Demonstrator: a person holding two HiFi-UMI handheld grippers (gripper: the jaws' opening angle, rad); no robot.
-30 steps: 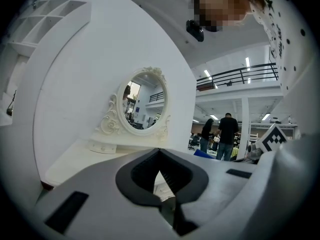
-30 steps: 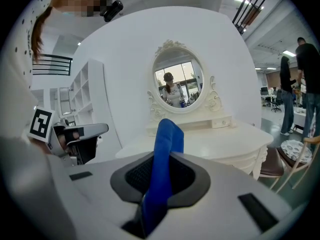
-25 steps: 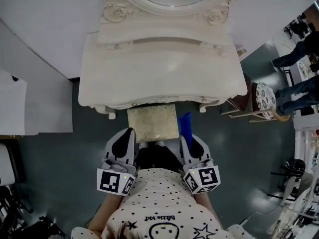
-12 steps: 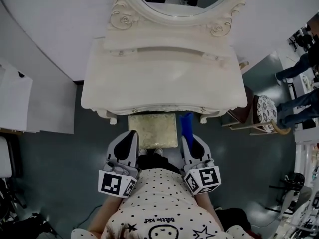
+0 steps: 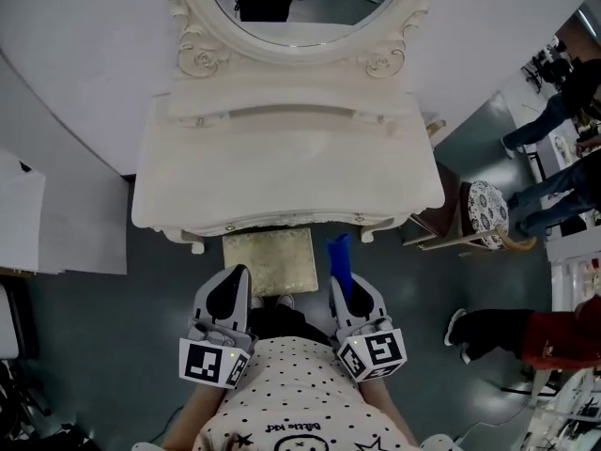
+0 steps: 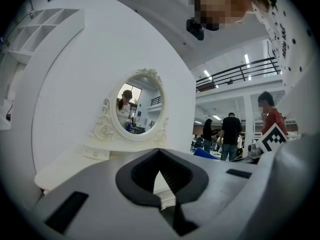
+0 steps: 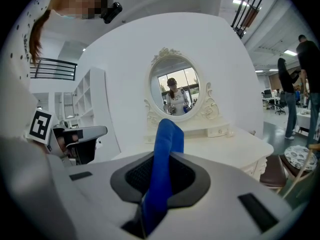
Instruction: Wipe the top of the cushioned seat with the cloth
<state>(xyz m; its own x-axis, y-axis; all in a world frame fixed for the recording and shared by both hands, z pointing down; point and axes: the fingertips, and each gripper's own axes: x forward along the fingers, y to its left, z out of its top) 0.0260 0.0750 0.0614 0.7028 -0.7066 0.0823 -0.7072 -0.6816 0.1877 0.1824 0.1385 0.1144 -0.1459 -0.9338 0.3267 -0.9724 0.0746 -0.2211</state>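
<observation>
The cushioned seat [image 5: 268, 259], beige-gold and square, stands half tucked under the front of the white dressing table [image 5: 282, 172]. My right gripper [image 5: 346, 287] is shut on a blue cloth [image 5: 338, 255]. The cloth sticks up from the jaws, just right of the seat and above floor level. In the right gripper view the blue cloth [image 7: 165, 154] rises between the dark pads [image 7: 192, 181]. My left gripper [image 5: 232, 285] hovers near the seat's front left corner. Its jaws [image 6: 160, 154] are shut with nothing in them. Neither gripper touches the seat.
An oval mirror [image 5: 310, 3] tops the dressing table. A wooden chair with a patterned round seat [image 5: 490, 205] stands to the right. People stand at the far right [image 5: 554, 172], and one in red [image 5: 545, 336] is nearer. White panels [image 5: 56, 224] lie left.
The view has swung, so the table and seat sit lower and further left in frame. A person in red has come in at the right. Both grippers keep their hold and pose.
</observation>
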